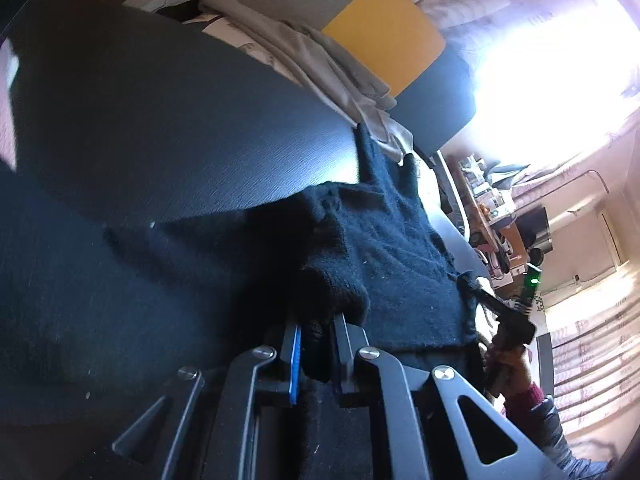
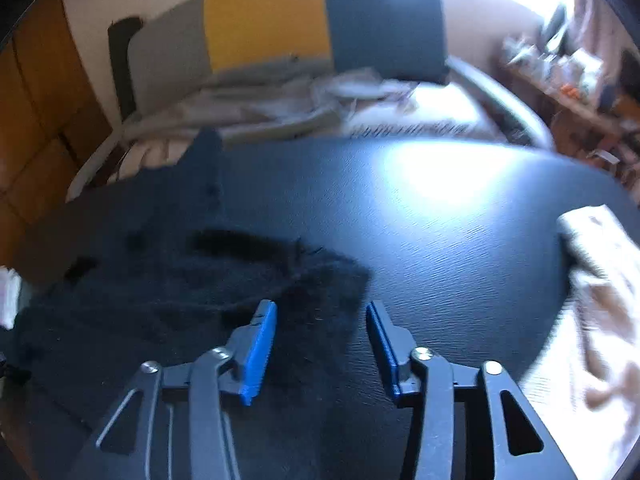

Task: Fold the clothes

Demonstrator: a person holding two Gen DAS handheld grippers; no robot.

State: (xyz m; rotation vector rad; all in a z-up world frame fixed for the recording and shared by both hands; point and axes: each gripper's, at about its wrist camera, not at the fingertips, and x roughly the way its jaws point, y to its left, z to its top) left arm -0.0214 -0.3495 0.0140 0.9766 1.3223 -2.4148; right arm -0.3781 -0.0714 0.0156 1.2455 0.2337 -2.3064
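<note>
The left gripper is clenching a fold of the black knit sweater to anchor it on the black table, while the right gripper is hovering with jaws apart, gripping nothing, over the sweater's edge.

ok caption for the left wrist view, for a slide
Left gripper pinching a fold of the black knit garment on the dark table.
</note>
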